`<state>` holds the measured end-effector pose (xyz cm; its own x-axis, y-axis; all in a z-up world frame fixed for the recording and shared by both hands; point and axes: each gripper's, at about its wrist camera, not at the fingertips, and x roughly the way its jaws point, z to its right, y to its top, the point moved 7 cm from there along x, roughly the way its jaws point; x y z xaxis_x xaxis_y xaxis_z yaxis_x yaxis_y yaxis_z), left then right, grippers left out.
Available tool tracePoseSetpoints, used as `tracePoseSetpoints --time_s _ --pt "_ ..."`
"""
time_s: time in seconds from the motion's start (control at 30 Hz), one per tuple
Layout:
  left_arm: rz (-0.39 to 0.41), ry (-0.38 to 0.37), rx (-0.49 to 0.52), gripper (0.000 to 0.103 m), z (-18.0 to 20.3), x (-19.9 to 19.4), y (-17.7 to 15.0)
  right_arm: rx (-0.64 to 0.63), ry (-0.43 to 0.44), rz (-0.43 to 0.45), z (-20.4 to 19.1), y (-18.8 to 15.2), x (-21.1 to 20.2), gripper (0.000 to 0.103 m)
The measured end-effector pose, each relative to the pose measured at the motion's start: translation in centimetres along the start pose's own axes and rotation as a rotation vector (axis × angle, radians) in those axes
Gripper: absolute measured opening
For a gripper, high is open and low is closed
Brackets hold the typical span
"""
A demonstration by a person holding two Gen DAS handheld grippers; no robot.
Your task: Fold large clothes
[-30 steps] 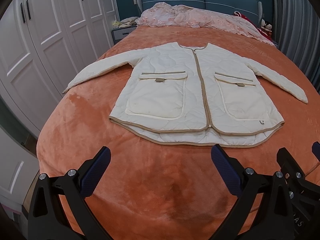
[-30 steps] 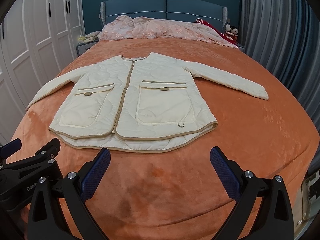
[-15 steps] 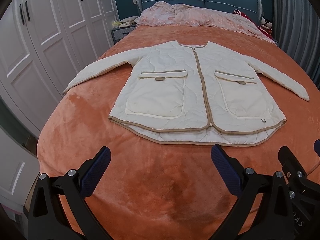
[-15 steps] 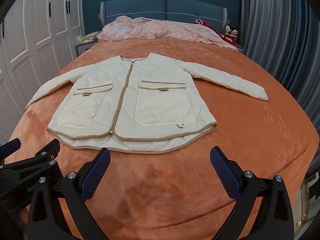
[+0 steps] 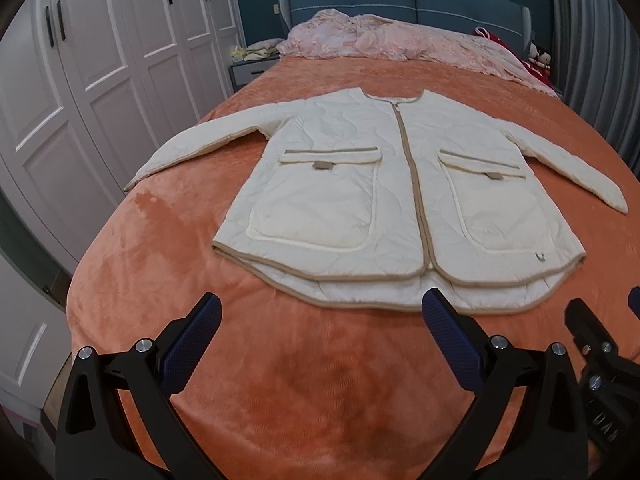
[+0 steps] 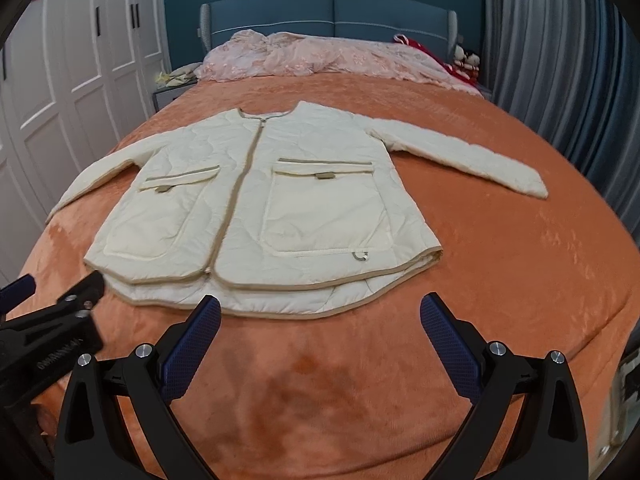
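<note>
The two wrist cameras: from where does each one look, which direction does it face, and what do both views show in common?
Left wrist: sits on the left gripper at the bed's foot, faces the headboard; own open fingers show, right gripper at right edge.
Right wrist: sits on the right gripper, same direction; own open fingers show, left gripper at left edge.
Shared: cream jacket lying flat on the orange blanket, wardrobe, pink bedding.

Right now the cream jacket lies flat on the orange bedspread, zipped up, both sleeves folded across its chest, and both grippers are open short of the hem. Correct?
Not quite: the jacket has both sleeves spread outward on the bedspread, not folded across. Both wrist views show it. The rest holds: left gripper and right gripper are open, short of the hem.
</note>
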<state>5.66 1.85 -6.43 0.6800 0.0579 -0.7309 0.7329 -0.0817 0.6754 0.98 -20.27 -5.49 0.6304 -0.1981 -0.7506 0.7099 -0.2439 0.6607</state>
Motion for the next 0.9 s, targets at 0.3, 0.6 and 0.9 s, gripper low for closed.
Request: tracePoseSetpoints --time_s 0.3,0.6,0.9 --pt "-0.098 0.045 0.055 0.098 0.7 5.5 2.1 0.18 -0.061 -0.024 11.4 4.9 7.1 0.098" --pt "-0.13 0.047 0.021 0.098 1.5 11.8 5.7 0.524 -0.137 -0.002 29.0 11.2 17.0 0.098" --pt "-0.123 0.108 -0.024 0.098 0.7 17.5 9.4 0.807 -0.266 0.032 41.8 13.4 25.2 0.098"
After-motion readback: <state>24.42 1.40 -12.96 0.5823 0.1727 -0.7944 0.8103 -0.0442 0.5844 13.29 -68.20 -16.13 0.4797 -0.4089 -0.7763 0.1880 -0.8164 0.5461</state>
